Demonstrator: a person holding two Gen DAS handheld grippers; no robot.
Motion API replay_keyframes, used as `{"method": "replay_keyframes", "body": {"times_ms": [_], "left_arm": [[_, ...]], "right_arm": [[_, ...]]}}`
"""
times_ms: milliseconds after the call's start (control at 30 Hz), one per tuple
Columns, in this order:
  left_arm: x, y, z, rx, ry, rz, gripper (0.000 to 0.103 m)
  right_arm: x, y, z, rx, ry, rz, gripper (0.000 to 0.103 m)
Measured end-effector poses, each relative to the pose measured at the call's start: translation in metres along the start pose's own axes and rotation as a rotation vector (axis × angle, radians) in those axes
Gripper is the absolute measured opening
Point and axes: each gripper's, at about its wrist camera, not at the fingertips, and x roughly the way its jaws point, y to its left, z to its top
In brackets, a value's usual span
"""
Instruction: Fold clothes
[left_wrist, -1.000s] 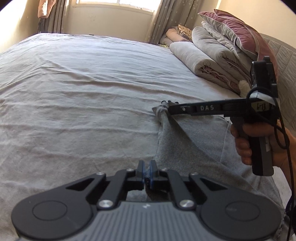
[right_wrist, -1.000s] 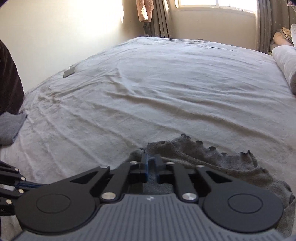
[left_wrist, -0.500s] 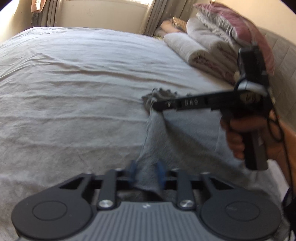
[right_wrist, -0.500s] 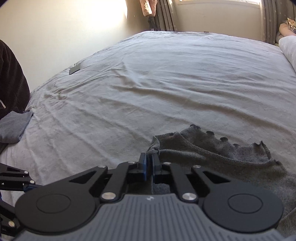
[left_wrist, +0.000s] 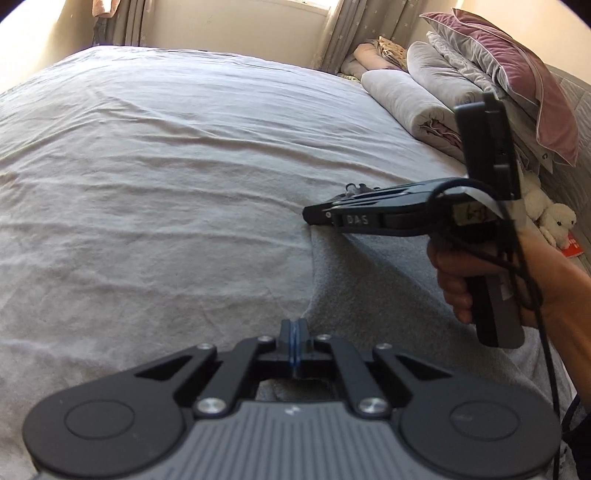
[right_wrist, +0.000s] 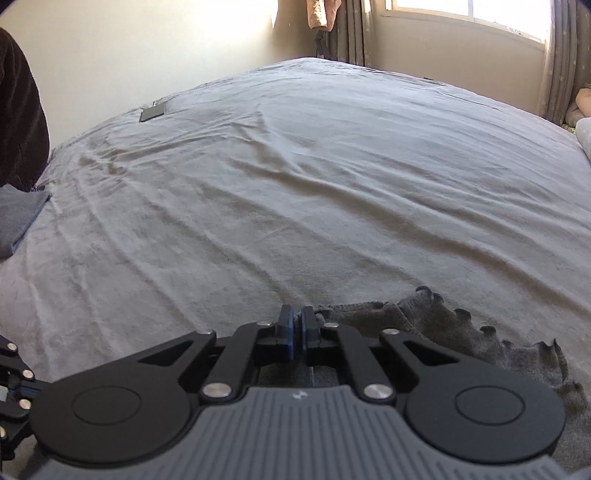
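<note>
A dark grey knit garment lies on the right side of the bed, its scalloped edge showing in the right wrist view. My left gripper is at the garment's near left edge. Its jaws are closing, the pads are pressed together and cloth shows just behind them. My right gripper, held by a hand, sits at the garment's far left corner. In its own view the right gripper is shut on that corner, and a taut ridge of cloth runs back from its tip.
The pale grey bed sheet spreads wide to the left and ahead. Rolled quilts and pillows are stacked at the headboard, with a plush toy below them. A dark flat device and a folded grey cloth lie near the far bed edge.
The left jaws opened around the garment's edge and have shut again on it. The right jaws closed on the far corner, and the right gripper shifted left along the scalloped edge.
</note>
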Motion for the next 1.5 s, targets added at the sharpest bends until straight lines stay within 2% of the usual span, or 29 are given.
{"method": "replay_keyframes", "body": {"times_ms": [100, 167, 233, 333, 467, 600, 733, 833, 900, 967, 1033, 1100, 1167, 1233, 1300, 1333, 1400, 1500], "left_arm": [[0.000, 0.004, 0.002, 0.003, 0.007, 0.053, 0.000], [-0.003, 0.009, 0.003, -0.023, 0.005, 0.048, 0.000], [-0.011, 0.011, 0.007, -0.043, -0.023, 0.005, 0.000], [-0.027, 0.005, 0.011, -0.039, -0.081, -0.071, 0.000], [-0.030, -0.016, 0.003, 0.011, -0.092, -0.171, 0.001], [-0.011, -0.035, -0.009, 0.089, -0.039, -0.129, 0.002], [0.007, -0.029, -0.014, 0.108, -0.012, -0.063, 0.002], [0.011, -0.023, -0.017, 0.116, -0.013, -0.044, 0.002], [0.005, -0.026, -0.017, 0.128, -0.019, -0.030, 0.002], [-0.007, -0.033, -0.018, 0.133, -0.025, -0.048, 0.002], [-0.020, -0.040, -0.019, 0.142, -0.034, -0.074, 0.002], [-0.039, -0.057, -0.029, 0.182, -0.053, -0.158, 0.002], [-0.048, -0.071, -0.043, 0.200, -0.026, -0.225, 0.003], [-0.049, -0.082, -0.059, 0.215, 0.026, -0.258, 0.003], [-0.046, -0.091, -0.073, 0.263, 0.051, -0.250, 0.003], [-0.043, -0.094, -0.080, 0.293, 0.063, -0.225, 0.003], [-0.039, -0.097, -0.090, 0.332, 0.074, -0.177, 0.003], [-0.045, -0.093, -0.093, 0.346, 0.068, -0.175, 0.003]], "right_arm": [[-0.001, 0.004, 0.003, -0.006, -0.018, -0.034, 0.004], [-0.011, 0.003, 0.006, 0.006, -0.052, -0.067, 0.006], [-0.029, -0.003, 0.008, 0.045, -0.092, -0.074, 0.014], [-0.063, -0.008, 0.004, 0.068, -0.099, -0.073, 0.014], [-0.114, -0.010, -0.021, 0.091, -0.042, -0.090, 0.016], [-0.162, -0.012, -0.062, 0.132, 0.050, -0.085, 0.020], [-0.189, -0.002, -0.108, 0.119, 0.145, -0.081, 0.037], [-0.193, -0.011, -0.149, 0.184, 0.188, -0.079, 0.036], [-0.202, -0.018, -0.169, 0.223, 0.170, -0.098, 0.035], [-0.220, -0.017, -0.171, 0.231, 0.141, -0.128, 0.036], [-0.240, -0.013, -0.170, 0.211, 0.086, -0.132, 0.038], [-0.252, -0.007, -0.173, 0.190, 0.065, -0.116, 0.038], [-0.256, 0.002, -0.176, 0.145, 0.072, -0.076, 0.038], [-0.255, 0.015, -0.179, 0.093, 0.096, -0.012, 0.038], [-0.248, 0.029, -0.183, 0.028, 0.133, 0.039, 0.038], [-0.243, 0.036, -0.186, -0.003, 0.164, 0.038, 0.038], [-0.230, 0.049, -0.194, -0.082, 0.234, -0.012, 0.038], [-0.234, 0.052, -0.200, -0.114, 0.241, -0.036, 0.038]]}}
